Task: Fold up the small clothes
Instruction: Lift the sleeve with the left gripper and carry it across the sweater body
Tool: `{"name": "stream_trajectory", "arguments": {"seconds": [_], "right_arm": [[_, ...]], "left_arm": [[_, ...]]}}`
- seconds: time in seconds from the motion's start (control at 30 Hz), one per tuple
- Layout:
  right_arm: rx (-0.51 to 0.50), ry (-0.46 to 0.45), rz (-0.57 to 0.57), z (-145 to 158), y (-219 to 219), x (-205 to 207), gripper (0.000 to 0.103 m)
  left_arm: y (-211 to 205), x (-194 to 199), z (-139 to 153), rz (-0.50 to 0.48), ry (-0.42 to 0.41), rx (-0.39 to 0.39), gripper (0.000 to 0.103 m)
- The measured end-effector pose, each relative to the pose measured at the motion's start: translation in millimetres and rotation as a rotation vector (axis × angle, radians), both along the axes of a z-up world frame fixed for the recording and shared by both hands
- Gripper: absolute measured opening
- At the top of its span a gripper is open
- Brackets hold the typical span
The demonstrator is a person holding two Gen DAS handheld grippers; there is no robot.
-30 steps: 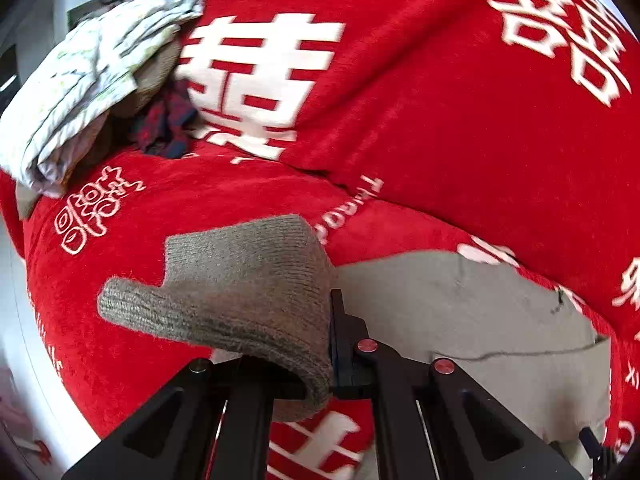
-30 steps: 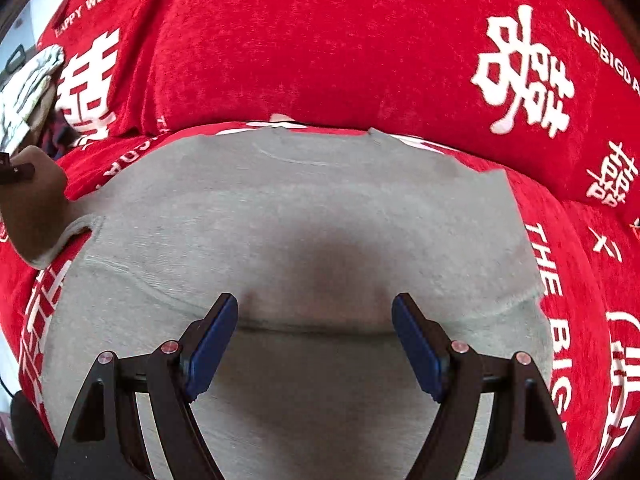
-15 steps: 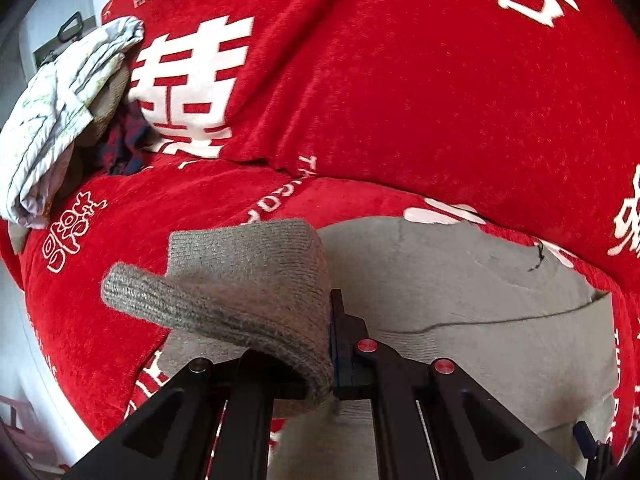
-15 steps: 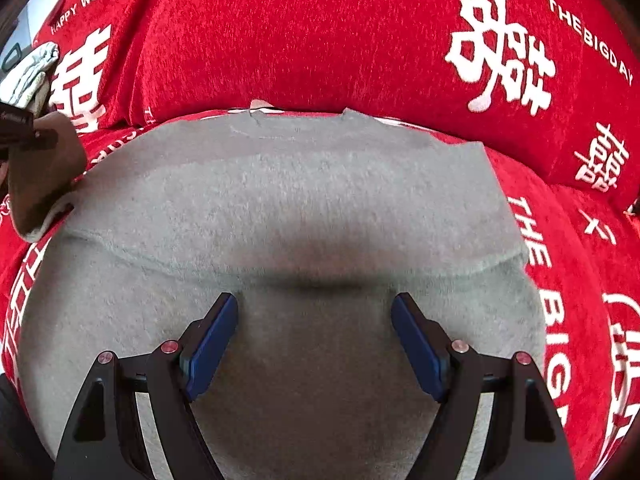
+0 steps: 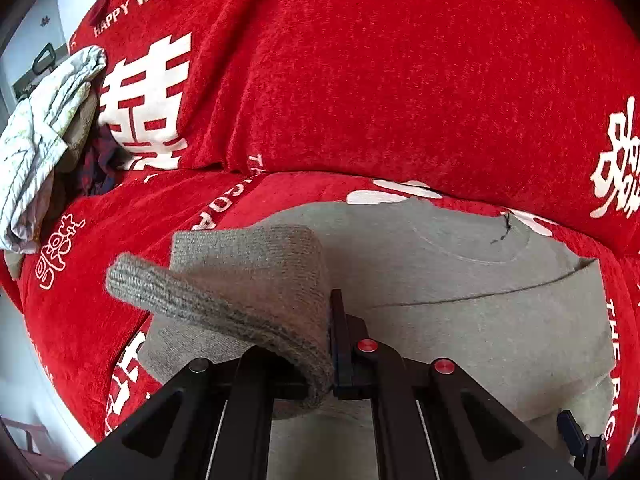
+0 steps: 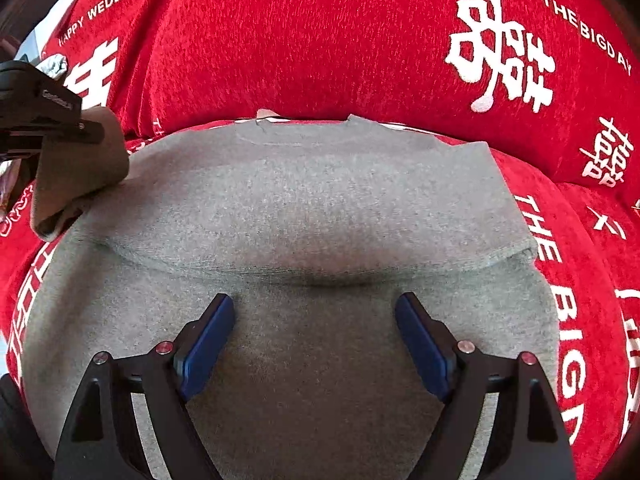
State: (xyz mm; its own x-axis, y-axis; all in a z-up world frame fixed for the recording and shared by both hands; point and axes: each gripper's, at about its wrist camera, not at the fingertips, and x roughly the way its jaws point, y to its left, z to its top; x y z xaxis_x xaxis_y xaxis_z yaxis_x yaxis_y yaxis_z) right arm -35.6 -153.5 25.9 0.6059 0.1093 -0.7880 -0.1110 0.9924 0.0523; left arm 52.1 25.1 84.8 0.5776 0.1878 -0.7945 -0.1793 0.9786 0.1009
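Observation:
A grey knit sweater (image 6: 320,200) lies flat on the red sofa seat, its lower part folded up across the body. My left gripper (image 5: 328,340) is shut on the sweater's ribbed sleeve cuff (image 5: 248,280) and holds it lifted over the sweater's left shoulder area. The right wrist view shows the same gripper (image 6: 80,128) at the left edge with the sleeve (image 6: 76,176) hanging from it. My right gripper (image 6: 314,320) hovers over the lower middle of the sweater. Its jaws are opening, and nothing is pinched between the blue pads (image 6: 208,344).
A red sofa cover (image 5: 360,80) with white lettering rises as a backrest just behind the sweater. A pile of other clothes (image 5: 40,132), pale patterned cloth over darker pieces, sits at the seat's far left. The seat's front edge drops to a pale floor (image 5: 16,360) at left.
My left gripper has carried the sleeve cuff to the right, from over bare red seat to over the sweater's body. The right gripper has stayed over the sweater, jaws slightly wider.

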Motion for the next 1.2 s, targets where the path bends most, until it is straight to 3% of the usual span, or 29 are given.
{"name": "stream_trajectory", "arguments": {"seconds": [0.67, 0.93, 1.2], "right_arm": [[0.150, -0.019, -0.023, 14.7, -23.4, -10.5, 0.087], [0.043, -0.076, -0.055, 32.2, -51.9, -30.2, 0.087], [0.073, -0.024, -0.124, 13.1, -82.3, -41.4, 0.087]], "left_arm": [[-63.0, -4.3, 12.5, -0.073, -0.012, 0.024, 0.008], [-94.0, -6.8, 13.5, -0.116, -0.021, 0.025, 0.008], [-120.2, -11.6, 13.4, -0.157, -0.026, 0.031, 0.008]]}}
